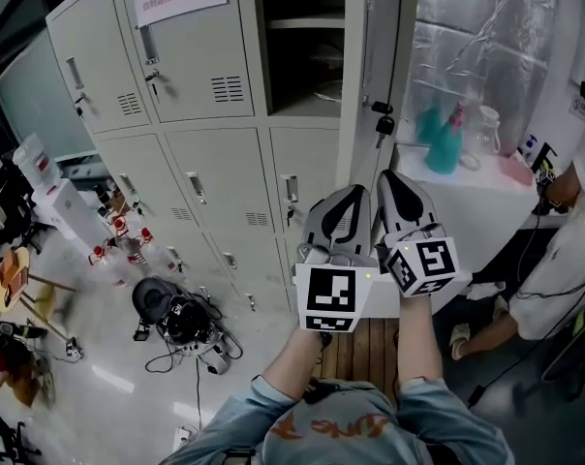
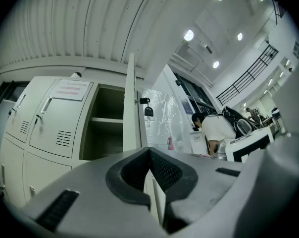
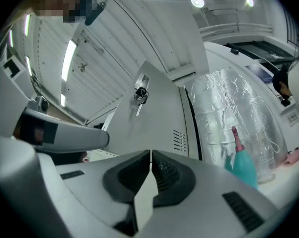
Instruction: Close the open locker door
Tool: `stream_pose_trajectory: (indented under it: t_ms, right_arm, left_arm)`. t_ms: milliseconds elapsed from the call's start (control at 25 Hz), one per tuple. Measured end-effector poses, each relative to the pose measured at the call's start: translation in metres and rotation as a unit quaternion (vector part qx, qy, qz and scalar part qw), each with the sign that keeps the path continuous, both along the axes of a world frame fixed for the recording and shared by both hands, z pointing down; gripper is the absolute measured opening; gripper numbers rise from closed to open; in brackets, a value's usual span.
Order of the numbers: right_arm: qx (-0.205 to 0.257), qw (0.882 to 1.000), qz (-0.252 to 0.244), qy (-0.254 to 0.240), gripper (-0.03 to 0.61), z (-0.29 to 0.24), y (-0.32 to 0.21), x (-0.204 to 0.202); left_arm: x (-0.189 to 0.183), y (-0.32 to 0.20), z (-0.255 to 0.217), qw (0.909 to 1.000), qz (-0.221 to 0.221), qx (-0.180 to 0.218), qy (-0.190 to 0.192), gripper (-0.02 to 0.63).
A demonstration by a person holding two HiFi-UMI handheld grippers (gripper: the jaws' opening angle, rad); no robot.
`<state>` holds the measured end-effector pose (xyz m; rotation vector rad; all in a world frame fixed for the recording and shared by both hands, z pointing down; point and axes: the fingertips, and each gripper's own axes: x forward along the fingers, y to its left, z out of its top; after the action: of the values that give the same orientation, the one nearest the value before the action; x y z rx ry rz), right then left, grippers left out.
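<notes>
Left gripper (image 1: 351,198): jaws clenched, empty, below the open locker door (image 1: 382,56). Right gripper (image 1: 395,178): likewise clenched, empty, facing the door's outer face. Suggest pressing closed tips near the keys (image 3: 139,96), away from the hinge, and sweeping leftward.

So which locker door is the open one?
The top right door. It swings out toward you with keys hanging from its lock, and a shelf shows inside. The other doors are all shut flat.
</notes>
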<state>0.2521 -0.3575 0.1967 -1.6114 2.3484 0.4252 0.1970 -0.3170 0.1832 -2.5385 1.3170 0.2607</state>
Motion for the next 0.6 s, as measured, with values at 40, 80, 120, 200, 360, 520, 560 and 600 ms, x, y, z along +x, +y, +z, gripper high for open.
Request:
stream_pose_trajectory:
  t_ms: [40, 80, 120, 200, 360, 520, 560, 600]
  right_arm:
    - [0.005, 1.000, 0.000, 0.005, 0.032, -0.005, -0.001, -0.001]
    - [0.010, 1.000, -0.001, 0.009, 0.032, -0.010, -0.002, -0.001]
    - [0.014, 1.000, -0.002, 0.013, 0.032, -0.014, -0.003, -0.002]
    - [0.022, 1.000, -0.006, 0.022, 0.032, -0.022, -0.005, -0.005]
    - [0.029, 0.998, -0.015, 0.045, 0.032, -0.033, -0.018, -0.020]
    - [0.027, 0.998, -0.021, 0.061, 0.032, -0.037, -0.034, -0.035]
    - [0.028, 0.997, -0.022, 0.066, 0.032, -0.038, -0.037, -0.039]
    - [0.028, 0.997, -0.024, 0.072, 0.032, -0.039, -0.039, -0.043]
  left_arm:
    - [-0.001, -0.001, -0.002, 1.0000, -0.002, 0.003, 0.001, 0.021]
    - [-0.002, -0.002, -0.003, 1.0000, -0.004, 0.005, 0.001, 0.021]
    - [-0.004, -0.003, -0.004, 1.0000, -0.007, 0.007, 0.002, 0.021]
    - [-0.008, -0.004, -0.005, 0.9999, -0.012, 0.009, 0.003, 0.021]
    - [-0.021, -0.012, -0.009, 0.9994, -0.030, 0.018, 0.000, 0.021]
    - [-0.039, -0.025, -0.010, 0.9989, -0.043, 0.018, -0.004, 0.021]
    - [-0.044, -0.029, -0.009, 0.9987, -0.047, 0.016, -0.006, 0.021]
    - [-0.048, -0.033, -0.008, 0.9986, -0.051, 0.014, -0.005, 0.021]
